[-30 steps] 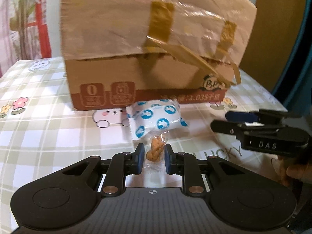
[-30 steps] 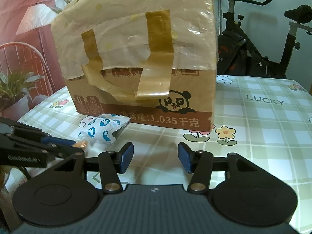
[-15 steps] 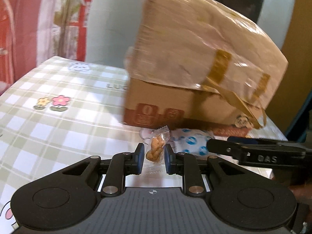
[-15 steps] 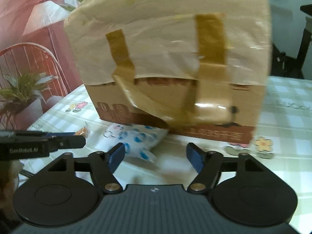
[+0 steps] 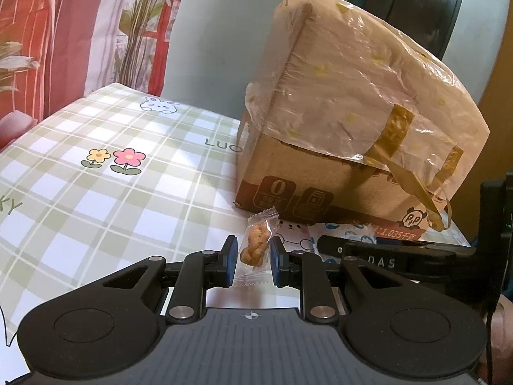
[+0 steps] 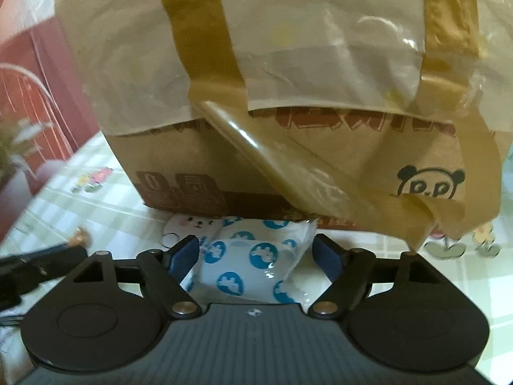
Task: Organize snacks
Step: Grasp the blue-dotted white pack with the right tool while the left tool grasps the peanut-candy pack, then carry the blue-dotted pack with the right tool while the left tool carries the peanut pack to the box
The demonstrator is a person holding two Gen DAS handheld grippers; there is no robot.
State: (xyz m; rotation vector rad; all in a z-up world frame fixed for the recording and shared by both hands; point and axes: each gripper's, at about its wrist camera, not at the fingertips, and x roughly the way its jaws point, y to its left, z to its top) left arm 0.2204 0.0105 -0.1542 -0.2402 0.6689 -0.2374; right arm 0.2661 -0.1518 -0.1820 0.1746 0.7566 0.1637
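Observation:
My left gripper (image 5: 253, 256) is shut on a small clear-wrapped twisted biscuit (image 5: 255, 248), held upright above the checked tablecloth (image 5: 112, 192). A white snack packet with blue dots (image 6: 253, 266) lies on the cloth against the foot of a taped cardboard box (image 6: 288, 166). My right gripper (image 6: 256, 250) straddles this packet; its jaws are opening and the blue pads stand clear of the packet's sides. From the left wrist, the right gripper's black fingers (image 5: 368, 253) reach in from the right, over the packet (image 5: 356, 234). The left gripper's fingers (image 6: 41, 260) show blurred at the right view's left edge.
The cardboard box (image 5: 336, 166), draped in plastic film and brown tape, stands on the table's right half. A loose tape strip (image 6: 288, 173) hangs down its front. Red patterned curtains (image 5: 48, 32) lie beyond the table's far edge.
My right gripper moved forward and left onto the white packet and its jaws widened around it. The left gripper swung left and rolled, still holding the biscuit.

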